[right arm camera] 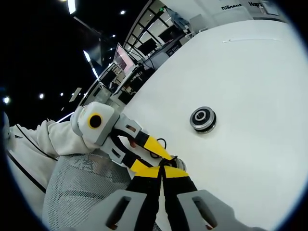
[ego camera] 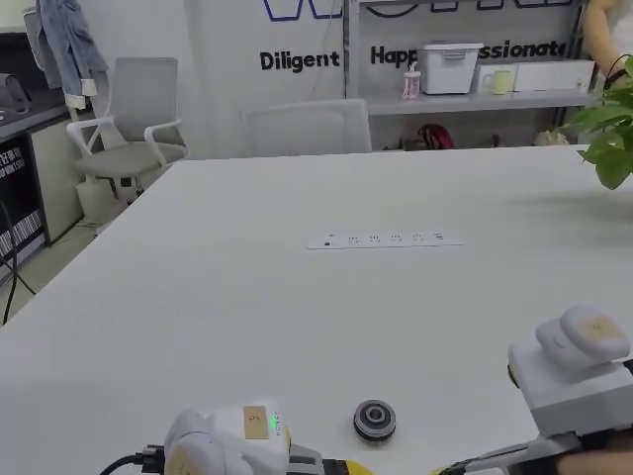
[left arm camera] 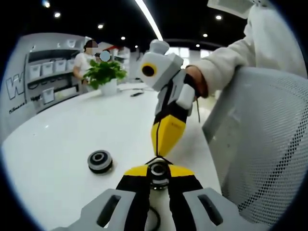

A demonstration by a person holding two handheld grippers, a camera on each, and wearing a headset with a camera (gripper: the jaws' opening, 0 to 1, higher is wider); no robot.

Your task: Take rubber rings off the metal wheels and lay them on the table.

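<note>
White table under me, one metal wheel lying loose near its near edge, and I've got my left claw clamped on a second wheel while my right claw, tips pinched together, presses right against that wheel's rim.

Black lettering on the white wall reads "Diligent"; beside it "Happ", then "ssionate", the middle hidden by a white storage box; big blue outlined letters above are cut off; labels on the left cabinet are too blurred to read.
</note>
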